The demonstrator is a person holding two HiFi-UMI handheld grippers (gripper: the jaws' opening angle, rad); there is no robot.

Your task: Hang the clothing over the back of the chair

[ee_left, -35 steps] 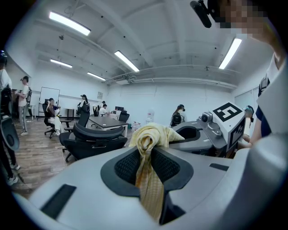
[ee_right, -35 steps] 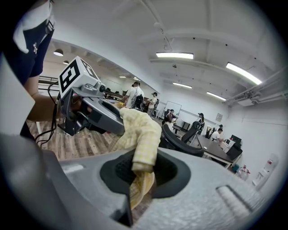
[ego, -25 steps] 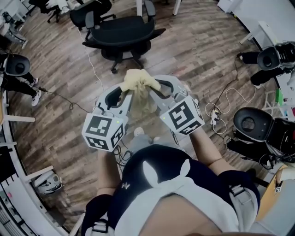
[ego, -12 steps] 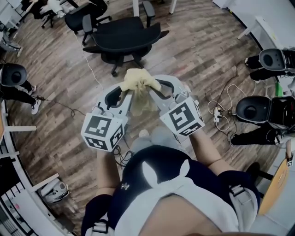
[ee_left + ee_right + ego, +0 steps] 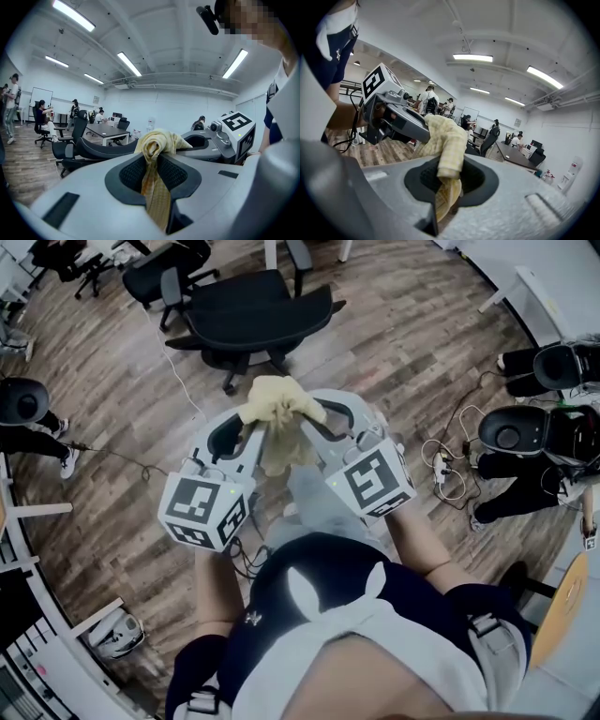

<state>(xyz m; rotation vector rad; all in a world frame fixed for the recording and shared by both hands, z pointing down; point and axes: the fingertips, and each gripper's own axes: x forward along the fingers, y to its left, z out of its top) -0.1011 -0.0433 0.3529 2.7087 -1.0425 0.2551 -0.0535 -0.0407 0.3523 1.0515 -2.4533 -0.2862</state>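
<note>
A pale yellow checked garment [image 5: 278, 418] hangs bunched between both grippers, above the wooden floor. My left gripper [image 5: 251, 416] is shut on its left part, and the cloth [image 5: 156, 159] runs down between the jaws. My right gripper [image 5: 309, 414] is shut on the right part, where the fabric [image 5: 447, 154] drapes over the pads. A black office chair [image 5: 248, 310] stands just beyond the garment, its seat facing me. The same chair [image 5: 93, 149] shows ahead of the left gripper.
More black chairs [image 5: 155, 268] stand at the far left. Cables and a power strip [image 5: 442, 470] lie on the floor at the right. Black round devices [image 5: 511, 432] sit at the right edge. People sit at a dark table [image 5: 104, 129] in the distance.
Both grippers, still holding the garment, have moved forward toward the black chair. The chair sits closer to the cloth in the head view.
</note>
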